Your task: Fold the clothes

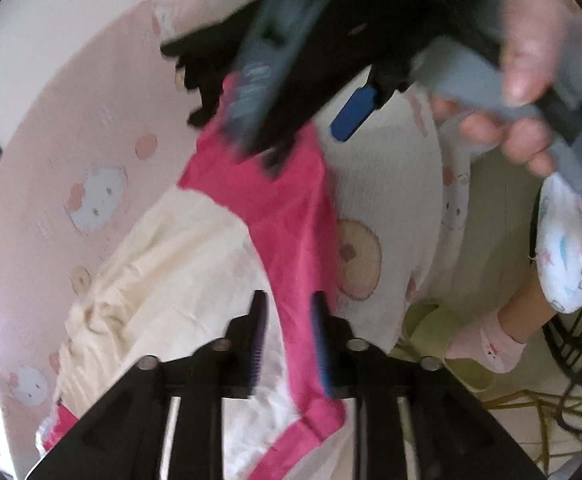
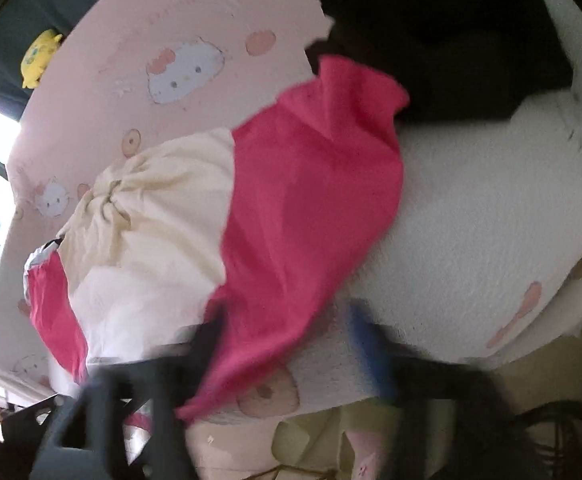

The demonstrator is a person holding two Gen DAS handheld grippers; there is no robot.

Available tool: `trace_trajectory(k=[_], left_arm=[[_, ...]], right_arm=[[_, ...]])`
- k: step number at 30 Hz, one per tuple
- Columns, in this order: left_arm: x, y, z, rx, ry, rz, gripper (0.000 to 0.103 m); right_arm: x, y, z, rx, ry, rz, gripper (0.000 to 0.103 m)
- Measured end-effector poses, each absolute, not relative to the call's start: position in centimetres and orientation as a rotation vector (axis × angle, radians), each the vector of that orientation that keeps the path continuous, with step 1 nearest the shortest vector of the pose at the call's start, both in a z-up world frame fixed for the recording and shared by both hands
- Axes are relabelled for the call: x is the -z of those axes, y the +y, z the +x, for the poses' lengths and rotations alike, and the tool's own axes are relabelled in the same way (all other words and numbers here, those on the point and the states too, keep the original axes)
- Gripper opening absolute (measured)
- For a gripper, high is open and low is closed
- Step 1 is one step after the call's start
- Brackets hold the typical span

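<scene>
A pink and cream garment (image 1: 287,208) lies rumpled on a pink cat-print bedsheet (image 1: 51,140). In the left wrist view one of its pink strips runs up between my left gripper's fingers; the left gripper (image 1: 289,342) is shut on it. My right gripper (image 1: 301,144), held by a hand (image 1: 523,80), hovers over the garment's far pink end with its jaws apart. In the blurred right wrist view the pink cloth (image 2: 311,184) drapes down against the left finger of the right gripper (image 2: 287,340), which is open.
A black garment (image 2: 451,40) lies at the far side of the bed. A white fluffy blanket (image 2: 491,208) with a bear print covers the right part. A foot in a pink sock (image 1: 487,344) stands by a green slipper (image 1: 431,328). A yellow plush toy (image 2: 39,56) sits far left.
</scene>
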State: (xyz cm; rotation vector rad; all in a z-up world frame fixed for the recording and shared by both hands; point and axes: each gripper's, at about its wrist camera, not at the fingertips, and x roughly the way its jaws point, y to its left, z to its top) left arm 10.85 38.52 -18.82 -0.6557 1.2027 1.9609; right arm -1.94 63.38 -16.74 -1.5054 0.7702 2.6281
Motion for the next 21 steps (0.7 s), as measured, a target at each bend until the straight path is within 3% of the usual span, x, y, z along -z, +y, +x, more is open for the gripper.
trace_trajectory(k=[1, 2, 3, 8, 18, 21], left_arm=[[18.5, 38.3, 11.4, -1.968, 1.217, -0.616, 0.051], [18.1, 38.1, 11.9, -1.982, 1.233, -0.565, 0.073], [17.6, 37.7, 12.4, -2.004, 1.243, -0.499, 0.078], [16.1, 35.8, 11.9, -2.054, 1.292, -0.412, 0.078], [10.0, 27.1, 9.1, -2.223, 1.066, -0.549, 0.078], [8.8, 24.5, 7.8, -2.300, 1.086, -0.546, 0.078]], right_arm=[[16.2, 63.1, -1.9, -2.645, 0.751, -1.485, 0.078], [15.6, 62.8, -1.9, -2.668, 0.756, -1.473, 0.078], [15.2, 62.7, -2.0, -2.659, 0.771, -1.481, 0.078], [12.1, 62.0, -2.2, -2.622, 0.795, -1.503, 0.078], [1.8, 54.0, -2.9, -2.637, 0.232, -1.711, 0.078], [-1.5, 51.8, -2.4, -2.692, 0.201, -1.672, 0.078]])
